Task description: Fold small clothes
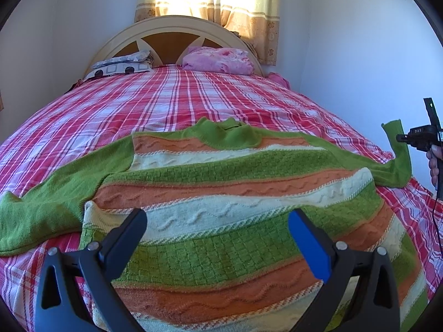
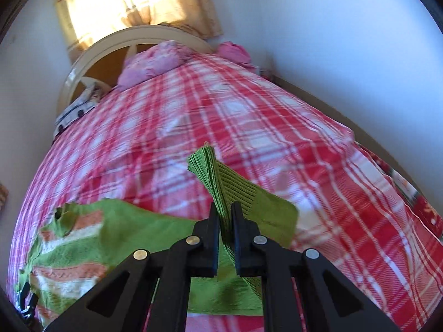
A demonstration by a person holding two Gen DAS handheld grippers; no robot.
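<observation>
Right tool [image 2: 224, 215] is clamped on the ribbed green cuff [image 2: 221, 182] of the sweater's right sleeve, cuff sticking up past the jaws, held above the bed [image 2: 249, 116]. From the left wrist view that sleeve [image 1: 398, 155] rises at the far right toward the hand [image 1: 434, 163] holding the tool. Left tool [image 1: 218, 238] has its jaws wide apart, hovering over the lower body of the sweater [image 1: 221, 193], nothing between the pads; whether it touches the knit I cannot tell.

Sweater lies spread face-up on the near part of the bed, collar toward the headboard [image 1: 171, 36], left sleeve [image 1: 41, 202] flat out to the near left.

Risks:
- Grip is only on the cuff edge; knit is thick and stretchy, so a fast pull could slip it out of the jaws.
- Body is not pinned; dragging the sleeve across could pull the whole sweater sideways and bunch it.
- The plaid sheet could get wrinkled or caught up if the tool dips low on release.
- Sleeve may land twisted, since the cuff is held on edge.
- Sweater's right edge sits close to the bed side; a tug that way could slide it off.

Counts: 1 sweater, 2 sleeves, 2 tools, 1 bed, 1 headboard, 1 patterned pillow [image 1: 121, 65], 1 pink bundle [image 1: 218, 59], plus 1 more pink item [image 2: 235, 51] at the far right corner, 1 curtain [image 1: 213, 2].
</observation>
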